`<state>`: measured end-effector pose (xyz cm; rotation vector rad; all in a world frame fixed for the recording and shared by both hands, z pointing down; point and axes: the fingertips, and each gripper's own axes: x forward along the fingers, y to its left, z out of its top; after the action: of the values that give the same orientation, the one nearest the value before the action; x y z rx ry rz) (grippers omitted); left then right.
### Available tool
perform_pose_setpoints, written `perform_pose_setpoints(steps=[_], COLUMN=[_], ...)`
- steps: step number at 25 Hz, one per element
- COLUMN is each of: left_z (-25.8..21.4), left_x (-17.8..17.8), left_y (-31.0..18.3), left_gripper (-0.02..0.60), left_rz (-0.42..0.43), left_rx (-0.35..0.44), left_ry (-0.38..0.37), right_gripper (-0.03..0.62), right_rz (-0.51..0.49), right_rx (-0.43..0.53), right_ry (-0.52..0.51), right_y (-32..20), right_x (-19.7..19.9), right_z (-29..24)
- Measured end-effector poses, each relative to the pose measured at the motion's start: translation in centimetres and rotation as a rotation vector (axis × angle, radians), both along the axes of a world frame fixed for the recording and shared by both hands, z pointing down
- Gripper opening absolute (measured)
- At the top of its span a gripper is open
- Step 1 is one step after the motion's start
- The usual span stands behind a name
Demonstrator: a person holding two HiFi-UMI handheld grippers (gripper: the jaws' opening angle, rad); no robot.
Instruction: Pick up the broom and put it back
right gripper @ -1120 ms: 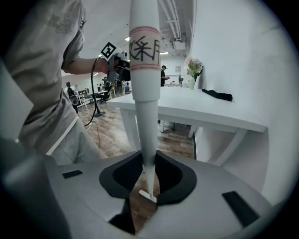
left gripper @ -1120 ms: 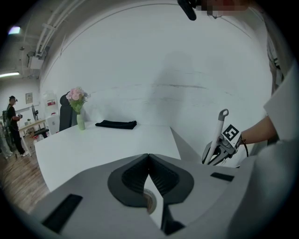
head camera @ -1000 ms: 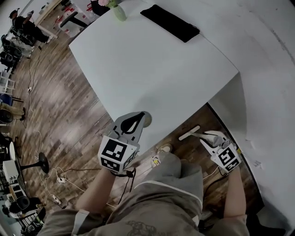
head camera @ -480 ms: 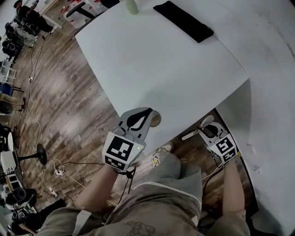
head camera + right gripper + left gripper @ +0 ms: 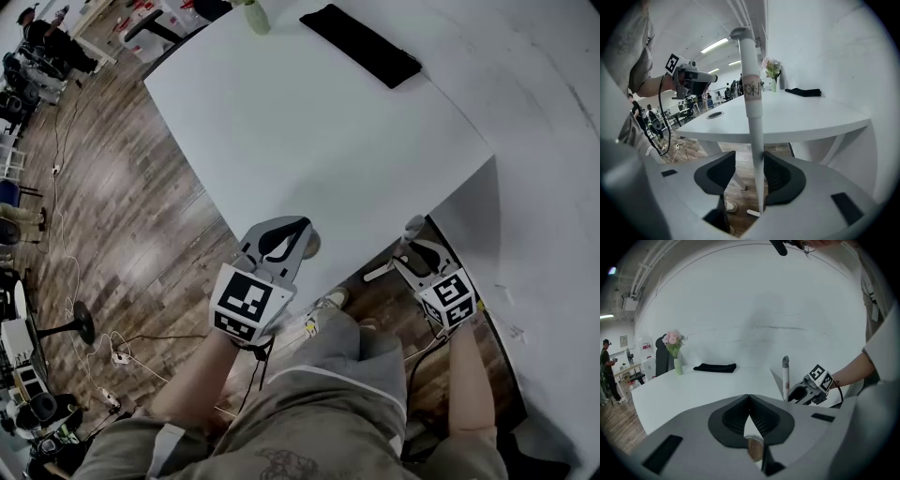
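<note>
Tongs: the right gripper (image 5: 749, 174) is released, its jaws opening. I see the white broom handle with a grey cap (image 5: 752, 93) standing upright between them, close against the pad at frame right, with a gap at the other. The left gripper (image 5: 749, 398) is clenched on nothing. In my head view the left gripper (image 5: 300, 227) sits at lower centre over the edge of the white table (image 5: 309, 122). The right gripper (image 5: 407, 257) sits at lower right by the table's corner, the handle's cap (image 5: 412, 227) just above it, over the wooden plank floor (image 5: 141, 206).
</note>
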<state>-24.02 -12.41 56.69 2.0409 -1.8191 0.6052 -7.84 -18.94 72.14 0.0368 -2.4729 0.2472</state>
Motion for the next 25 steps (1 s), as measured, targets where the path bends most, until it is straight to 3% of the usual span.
perform_pose_setpoints(steps=[5,10,18,25], left_z=[-3.6,-8.3,-17.9,-24.8], left_x=[1.4,3.6,7.6,11.2], left_y=[-1.6,-4.0,-6.7,-6.2], left_gripper=[0.017,0.017,0.017,0.017], left_rz=[0.056,0.134,0.256,0.35], left_rx=[0.041,0.102,0.238,0.329], left_ry=[0.002,-0.009,-0.021,-0.044], right_gripper=[0.204,0.192,0.085,0.057], right_rz=[0.088,0.187,0.382,0.502], right_rx=[0.024,0.078,0.191,0.282], right_ry=[-0.043,-0.156,-0.42,-0.526], right_y=[-1.0,-2.4,-2.7,0.0], right_x=[1.9,3.9,8.7,12.8], right_z=[-5.9,-14.9,-31.1,-40.3])
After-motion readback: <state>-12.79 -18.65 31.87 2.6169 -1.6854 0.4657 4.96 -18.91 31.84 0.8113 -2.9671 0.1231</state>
